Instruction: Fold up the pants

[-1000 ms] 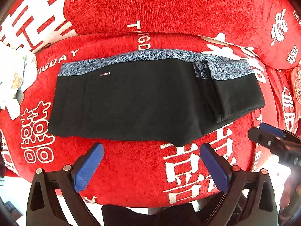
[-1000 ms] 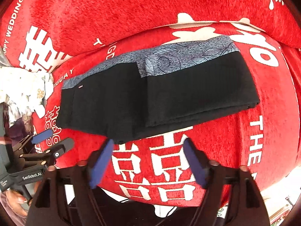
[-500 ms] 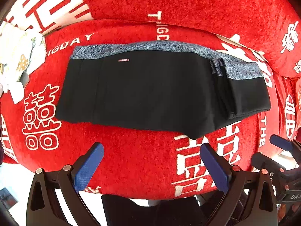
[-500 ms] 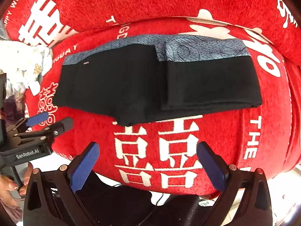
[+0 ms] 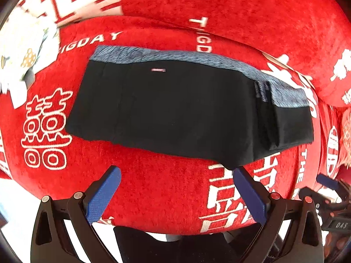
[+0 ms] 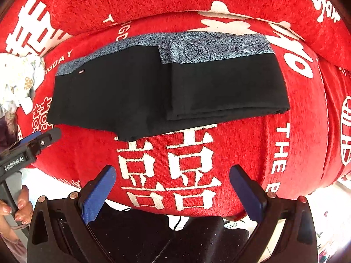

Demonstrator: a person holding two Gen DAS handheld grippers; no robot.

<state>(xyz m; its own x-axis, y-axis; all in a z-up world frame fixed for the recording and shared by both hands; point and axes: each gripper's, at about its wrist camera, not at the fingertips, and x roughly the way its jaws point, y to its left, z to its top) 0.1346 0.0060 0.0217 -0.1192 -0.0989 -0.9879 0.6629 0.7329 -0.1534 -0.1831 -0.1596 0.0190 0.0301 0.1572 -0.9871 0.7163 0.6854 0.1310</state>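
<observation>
A red plush sofa cover (image 6: 241,144) printed with white characters and letters fills both views, its back cushion (image 5: 241,6) rising on the far side. On the seat lie the black pants (image 6: 136,92), folded flat, their blue-grey patterned waistband (image 6: 219,46) along the far edge; a thicker folded stack sits on their right part, and a small label (image 5: 158,70) shows near the waistband on the left part. At the far left a crumpled white cloth (image 6: 17,79) rests on the sofa. The left tongs (image 5: 175,186) hang spread wide and empty just near of the pants' near edge, the right blue pad close to the lowest corner of the fabric. The right tongs (image 6: 173,184) also gape wide, holding nothing, well near of the pants.
</observation>
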